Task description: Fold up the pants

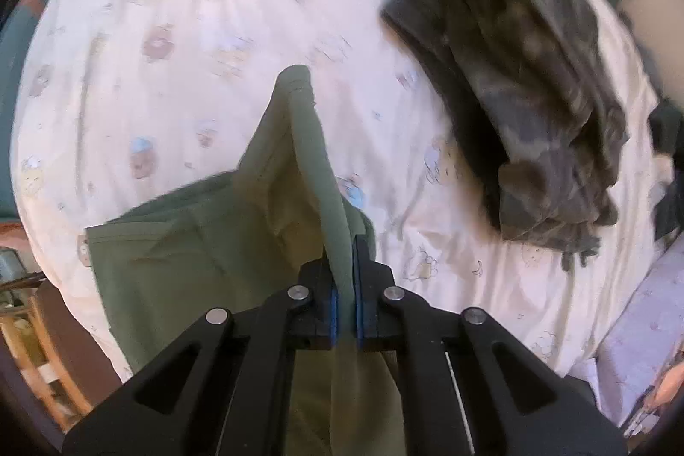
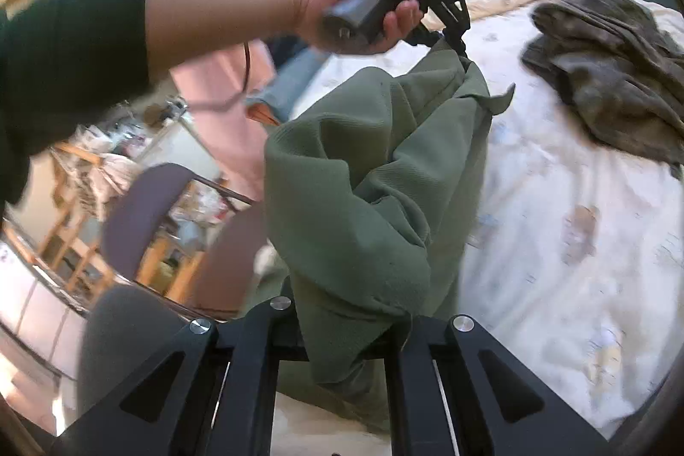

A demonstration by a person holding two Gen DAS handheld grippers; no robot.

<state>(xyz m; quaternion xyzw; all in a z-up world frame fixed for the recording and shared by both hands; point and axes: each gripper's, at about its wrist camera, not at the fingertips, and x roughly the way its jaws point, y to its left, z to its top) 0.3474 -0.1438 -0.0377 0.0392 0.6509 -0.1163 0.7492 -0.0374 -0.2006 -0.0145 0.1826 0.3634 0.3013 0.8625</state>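
Two tools grip one garment. Left wrist view: the left tool (image 1: 345, 285) pinches an edge of the soft green pants (image 1: 205, 238), lifted above the bed (image 1: 171, 28). Right wrist view: the right tool (image 2: 355, 332) clamps bunched cloth; limp and light, best held at corners.

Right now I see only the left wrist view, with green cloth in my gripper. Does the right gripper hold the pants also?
Observer: Yes, the right gripper is shut on the green pants; the cloth covers its fingertips.
Operator: Do the pants hang between both grippers?
Observer: They hang bunched from the left gripper down to the right one.
Operator: Anything close by?
Observer: A purple chair stands close, left of the pants in the right wrist view.
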